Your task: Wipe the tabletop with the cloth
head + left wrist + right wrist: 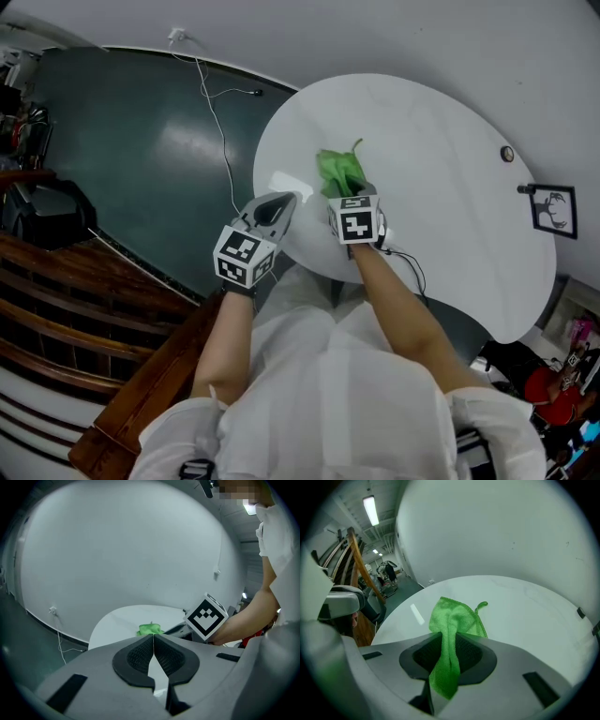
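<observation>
A green cloth (341, 170) lies bunched on the round white tabletop (441, 159), near its front edge. My right gripper (350, 194) is shut on the green cloth (452, 634), which runs back between the jaws and spreads out on the tabletop (525, 606) ahead. My left gripper (277, 207) hovers over the table's near left edge, shut with nothing in it. From the left gripper view, its jaws (153, 641) meet, and the cloth (150, 629) and the right gripper's marker cube (206, 616) lie ahead.
A dark green floor (141, 159) lies left of the table, with a white cable (217, 131) trailing across it. Wooden railings (56, 319) stand at the lower left. A small round fitting (507, 153) sits at the table's far right; a framed picture (553, 208) is beyond.
</observation>
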Motion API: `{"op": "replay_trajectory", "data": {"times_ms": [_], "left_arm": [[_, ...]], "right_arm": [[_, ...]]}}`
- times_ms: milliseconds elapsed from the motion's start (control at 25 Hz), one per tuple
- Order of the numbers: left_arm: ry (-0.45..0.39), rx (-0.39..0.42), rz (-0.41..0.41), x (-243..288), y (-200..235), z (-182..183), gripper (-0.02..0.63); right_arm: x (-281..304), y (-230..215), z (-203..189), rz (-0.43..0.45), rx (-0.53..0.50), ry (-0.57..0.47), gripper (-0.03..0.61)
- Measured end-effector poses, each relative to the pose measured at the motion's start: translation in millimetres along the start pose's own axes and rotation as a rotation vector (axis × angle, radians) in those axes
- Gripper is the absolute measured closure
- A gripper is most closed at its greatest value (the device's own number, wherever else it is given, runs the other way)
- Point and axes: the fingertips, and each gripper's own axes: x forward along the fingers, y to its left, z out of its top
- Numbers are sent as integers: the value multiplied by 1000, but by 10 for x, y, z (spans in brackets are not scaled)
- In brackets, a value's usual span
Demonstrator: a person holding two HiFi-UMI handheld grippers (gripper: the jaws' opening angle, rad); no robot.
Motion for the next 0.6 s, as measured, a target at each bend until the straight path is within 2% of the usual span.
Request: {"op": "replay_trajectory", "data": {"times_ms": [240,600], "left_arm": [[10,-17,27,-125,95,-105,596],[28,-18,37,-230,121,-205,596]], "right_arm": [[139,459,155,83,-87,-15,500],[150,1024,52,216,-197,3,500]]}}
